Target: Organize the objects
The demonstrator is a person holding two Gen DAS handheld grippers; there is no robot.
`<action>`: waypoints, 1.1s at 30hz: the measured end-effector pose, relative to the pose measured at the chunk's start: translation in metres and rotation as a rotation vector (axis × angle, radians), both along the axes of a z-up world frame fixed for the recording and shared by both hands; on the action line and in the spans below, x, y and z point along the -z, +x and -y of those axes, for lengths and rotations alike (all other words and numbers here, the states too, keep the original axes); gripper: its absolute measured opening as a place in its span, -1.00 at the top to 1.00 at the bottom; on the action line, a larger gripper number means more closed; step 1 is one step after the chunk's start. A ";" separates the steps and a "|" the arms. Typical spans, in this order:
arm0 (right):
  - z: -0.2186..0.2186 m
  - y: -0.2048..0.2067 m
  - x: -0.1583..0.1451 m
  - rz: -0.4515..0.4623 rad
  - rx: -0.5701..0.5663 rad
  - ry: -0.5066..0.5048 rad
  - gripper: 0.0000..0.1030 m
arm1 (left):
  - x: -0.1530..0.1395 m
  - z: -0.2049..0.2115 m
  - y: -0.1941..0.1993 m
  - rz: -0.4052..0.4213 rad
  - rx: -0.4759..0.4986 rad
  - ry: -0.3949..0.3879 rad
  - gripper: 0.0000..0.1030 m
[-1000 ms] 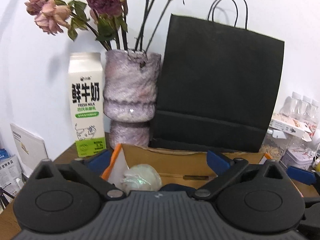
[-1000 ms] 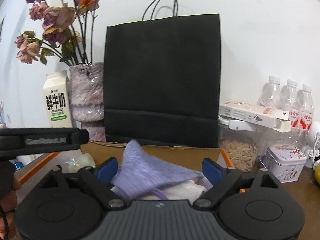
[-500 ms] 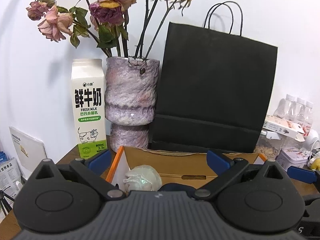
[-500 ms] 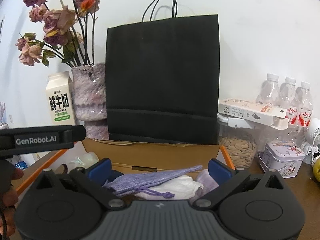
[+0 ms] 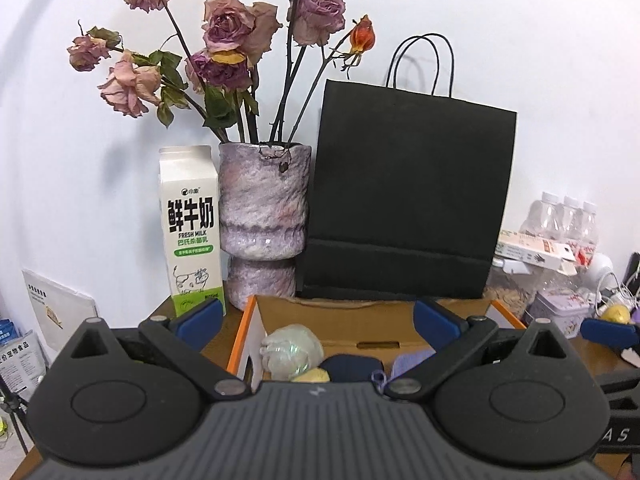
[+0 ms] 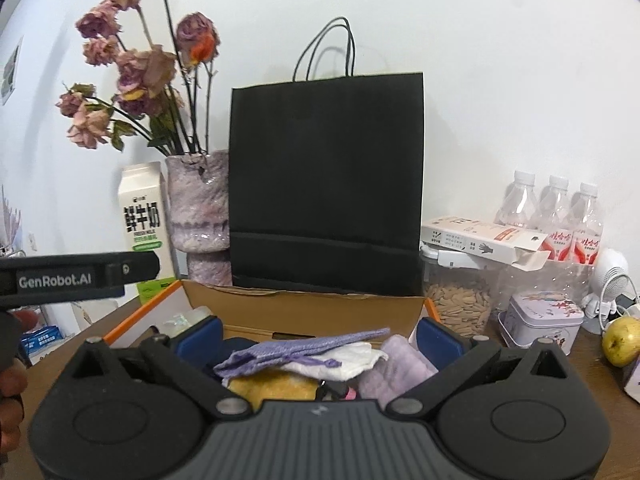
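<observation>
One black paper bag [image 6: 326, 184] stands against the wall on the tabletop [image 6: 560, 364]. Before it sits one open cardboard box [image 6: 304, 312], holding a purple pouch [image 6: 300, 350], a white cloth [image 6: 344, 362], a lilac cloth [image 6: 400, 364], a yellow item [image 6: 276, 386] and a plastic-wrapped bundle [image 5: 290, 350]. One vase [image 5: 262, 220] of dried roses stands beside one milk carton [image 5: 192, 232]. Three water bottles [image 6: 554, 216] stand at the right, then one seed jar [image 6: 458, 304], one tin [image 6: 540, 320] and one apple [image 6: 622, 340]. Both tools, left [image 5: 316, 316] and right [image 6: 318, 336], hang spread over the box, pinching nothing.
</observation>
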State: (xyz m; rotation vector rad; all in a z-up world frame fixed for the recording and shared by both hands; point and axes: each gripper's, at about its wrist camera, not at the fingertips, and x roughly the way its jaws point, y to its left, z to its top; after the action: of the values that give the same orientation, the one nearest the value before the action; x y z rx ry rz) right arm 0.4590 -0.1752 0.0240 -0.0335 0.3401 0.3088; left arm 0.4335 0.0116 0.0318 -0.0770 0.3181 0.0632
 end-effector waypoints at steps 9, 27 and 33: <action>0.007 -0.042 -0.004 -0.001 -0.016 -0.008 -1.00 | 0.000 0.000 -0.044 -0.021 -0.003 0.019 -1.00; 0.024 -0.135 -0.007 -0.046 -0.020 0.017 -1.00 | 0.005 -0.001 -0.142 -0.087 0.031 0.023 -1.00; 0.029 -0.168 -0.008 -0.051 -0.023 0.018 -1.00 | 0.008 0.001 -0.175 -0.103 0.030 0.034 -1.00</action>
State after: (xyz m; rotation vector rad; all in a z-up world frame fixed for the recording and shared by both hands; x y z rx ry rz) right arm 0.2905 -0.2042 0.0324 -0.0114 0.3880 0.3360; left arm 0.2581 0.0108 0.0239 -0.0352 0.4206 0.0429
